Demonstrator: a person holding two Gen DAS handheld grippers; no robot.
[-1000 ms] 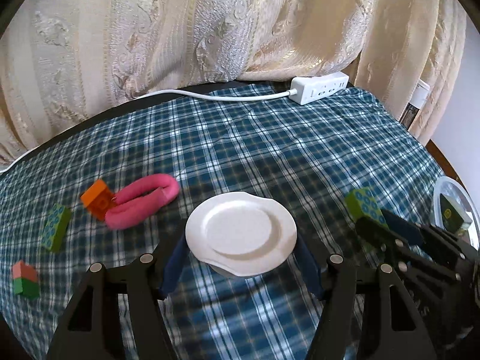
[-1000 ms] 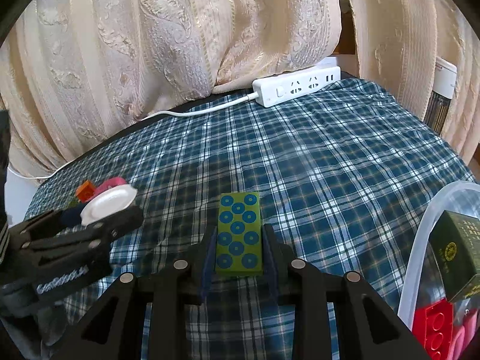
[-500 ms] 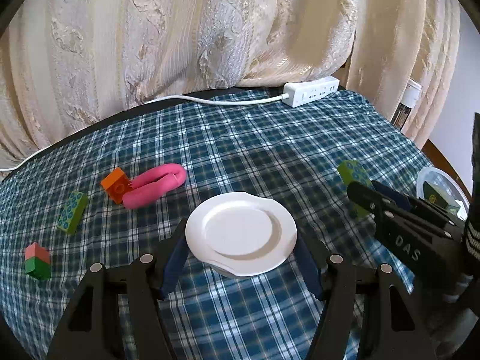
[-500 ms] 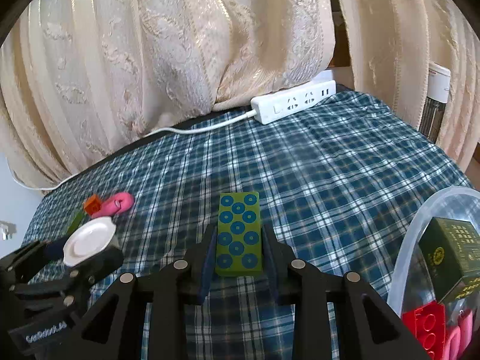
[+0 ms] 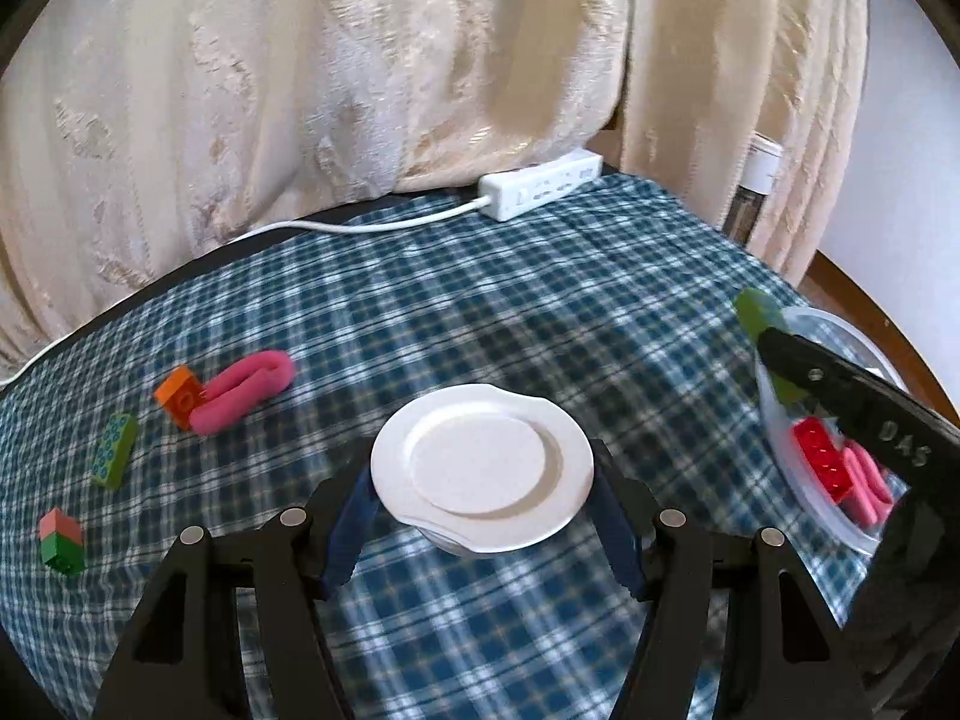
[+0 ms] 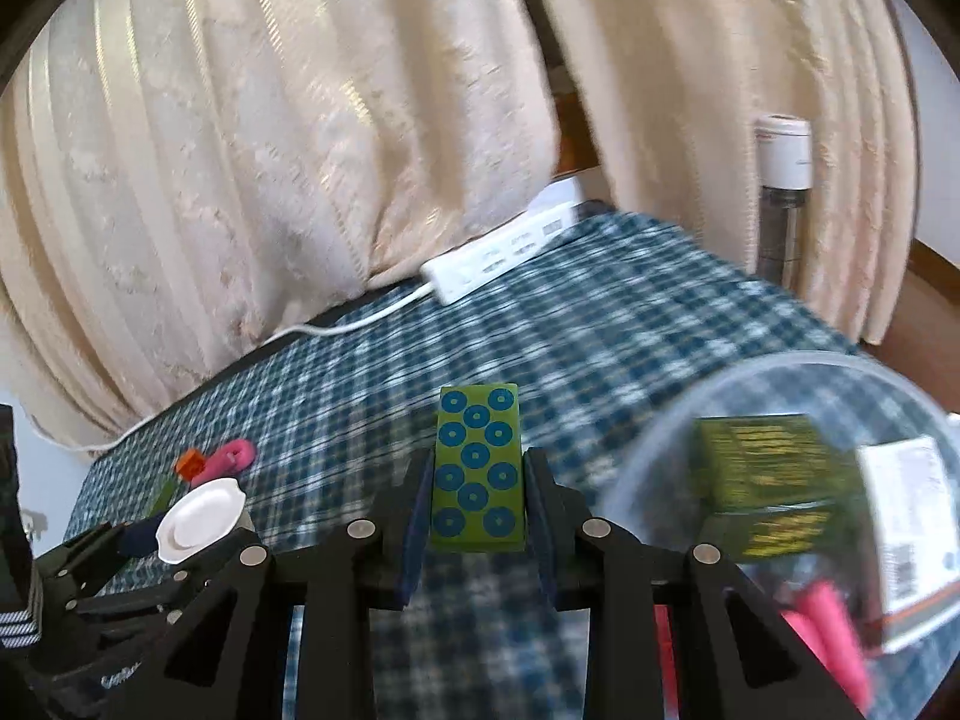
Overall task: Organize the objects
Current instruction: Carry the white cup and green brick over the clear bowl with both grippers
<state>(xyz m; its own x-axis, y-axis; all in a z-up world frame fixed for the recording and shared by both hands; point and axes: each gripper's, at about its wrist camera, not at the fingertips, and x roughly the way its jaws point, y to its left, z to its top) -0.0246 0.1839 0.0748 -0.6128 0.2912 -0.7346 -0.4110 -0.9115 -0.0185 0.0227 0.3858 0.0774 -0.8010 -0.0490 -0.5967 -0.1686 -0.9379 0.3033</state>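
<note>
Green brick (image 6: 478, 468) clamped in my right gripper (image 6: 478, 516) beside tub (image 6: 660, 450); left gripper (image 5: 483, 516) grips white plate (image 5: 480, 468).

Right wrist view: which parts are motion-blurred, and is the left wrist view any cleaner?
Right wrist view: the clear container and its boxes smear, while the gripped green block stays crisp. Left wrist view: the white plate is sharp, the plaid cloth softly streaked; fisheye curves both.
</note>
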